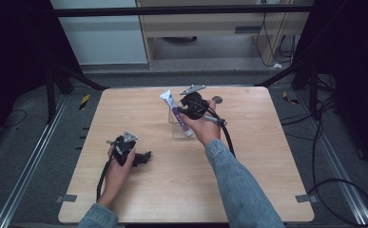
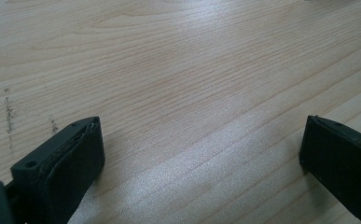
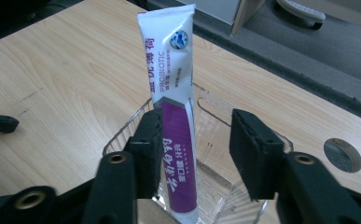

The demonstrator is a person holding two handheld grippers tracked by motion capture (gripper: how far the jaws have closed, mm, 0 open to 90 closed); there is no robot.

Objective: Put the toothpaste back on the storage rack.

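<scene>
Dark-curtained rig room, grey floor, cables trailing at the right; light wooden table (image 1: 248, 190) in the middle with a small round port (image 3: 342, 155) near its far edge. Clear plastic holder (image 3: 213, 112) sits near the far edge, about mid-width. White-and-purple toothpaste tube (image 3: 176, 116) stands in it, cap end down at the bottom, crimped end leaning up and toward the far-left corner. Right gripper (image 3: 194, 149) is over the holder with jaws spread around the tube's purple lower half: the jaw on the left of the right gripper view looks to be touching or just beside the tube, the other is clearly apart from it, so no pinch. Left gripper (image 1: 124, 148) rests low near the left edge, well apart from the holder, jaws spread wide over bare wood, holding nothing. Risks as I read it: tube is only propped by the holder rim, so a one-sided nudge from the near jaw could tip it further or swing it out. Holder looks light and nothing pins it down, so dragging the jaws sideways could slide or tip it. If the jaws close off-centre, the soft tube could buckle or slip out.
</scene>
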